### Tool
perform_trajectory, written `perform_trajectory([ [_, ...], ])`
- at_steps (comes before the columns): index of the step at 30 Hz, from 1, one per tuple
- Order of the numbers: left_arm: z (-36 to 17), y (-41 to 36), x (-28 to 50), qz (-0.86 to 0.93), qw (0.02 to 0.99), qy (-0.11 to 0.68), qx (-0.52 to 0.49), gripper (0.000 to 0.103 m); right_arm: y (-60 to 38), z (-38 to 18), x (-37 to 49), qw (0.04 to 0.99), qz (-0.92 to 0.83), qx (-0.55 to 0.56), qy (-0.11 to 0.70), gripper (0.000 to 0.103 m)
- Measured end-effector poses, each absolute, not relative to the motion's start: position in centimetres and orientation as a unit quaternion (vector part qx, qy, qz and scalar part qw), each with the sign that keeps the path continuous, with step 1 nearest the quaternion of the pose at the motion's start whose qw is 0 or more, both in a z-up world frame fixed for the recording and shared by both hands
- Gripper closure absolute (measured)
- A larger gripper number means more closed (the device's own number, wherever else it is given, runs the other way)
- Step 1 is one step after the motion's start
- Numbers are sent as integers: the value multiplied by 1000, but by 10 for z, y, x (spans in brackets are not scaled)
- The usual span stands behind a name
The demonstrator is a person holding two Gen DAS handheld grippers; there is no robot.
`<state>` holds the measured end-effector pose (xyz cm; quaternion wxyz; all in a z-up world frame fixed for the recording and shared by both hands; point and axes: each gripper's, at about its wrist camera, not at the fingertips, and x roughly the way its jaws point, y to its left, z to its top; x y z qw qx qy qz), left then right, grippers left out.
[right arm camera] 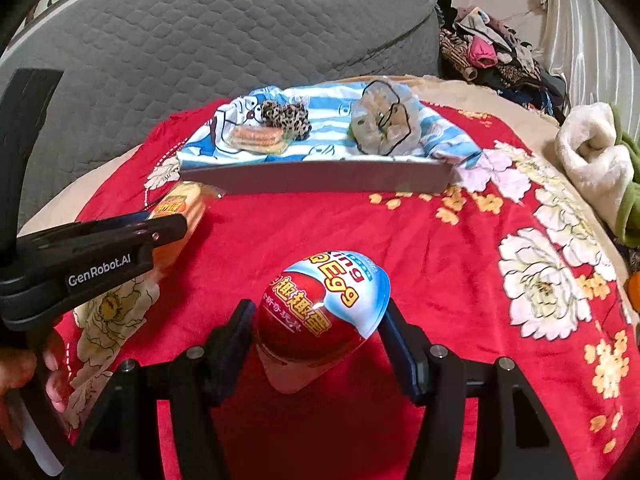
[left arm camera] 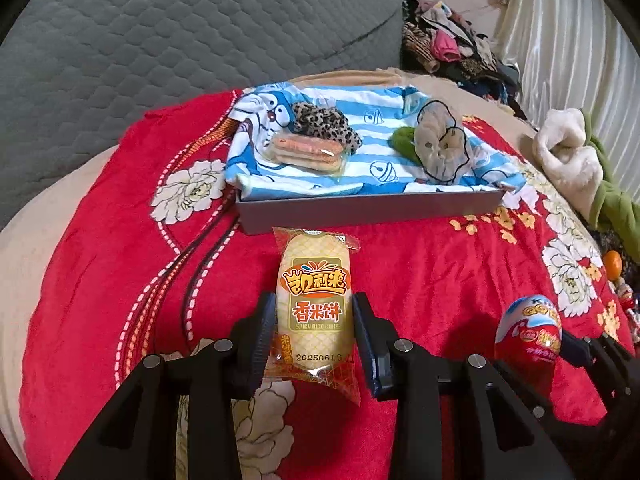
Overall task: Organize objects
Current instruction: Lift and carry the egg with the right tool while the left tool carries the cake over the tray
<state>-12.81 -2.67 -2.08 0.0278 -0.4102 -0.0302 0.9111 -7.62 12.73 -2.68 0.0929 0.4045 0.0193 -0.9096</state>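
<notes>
My left gripper is shut on a yellow rice-cake packet, held above the red blanket. My right gripper is shut on a red, white and blue toy egg, which also shows at the right edge of the left wrist view as the egg. In the right wrist view the left gripper comes in from the left with the packet. Ahead lies a grey tray lined with a blue striped cartoon cloth. In it are a wrapped biscuit pack, a leopard-print scrunchie and a beige plush piece.
A red floral blanket covers the bed. A grey quilted cushion rises behind the tray. A clothes heap sits at the back right, a cream and green plush at the right. A hand grips the left tool's handle.
</notes>
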Motion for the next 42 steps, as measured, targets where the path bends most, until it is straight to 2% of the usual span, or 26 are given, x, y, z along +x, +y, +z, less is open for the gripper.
perform_trajectory([
  [10, 5, -23, -98, 918, 20, -45, -394, 63, 138, 10, -64, 85, -920, 381, 25, 41],
  [42, 92, -2, -22, 946, 3, -13, -323, 63, 151, 116, -13, 83, -954, 285, 31, 41],
])
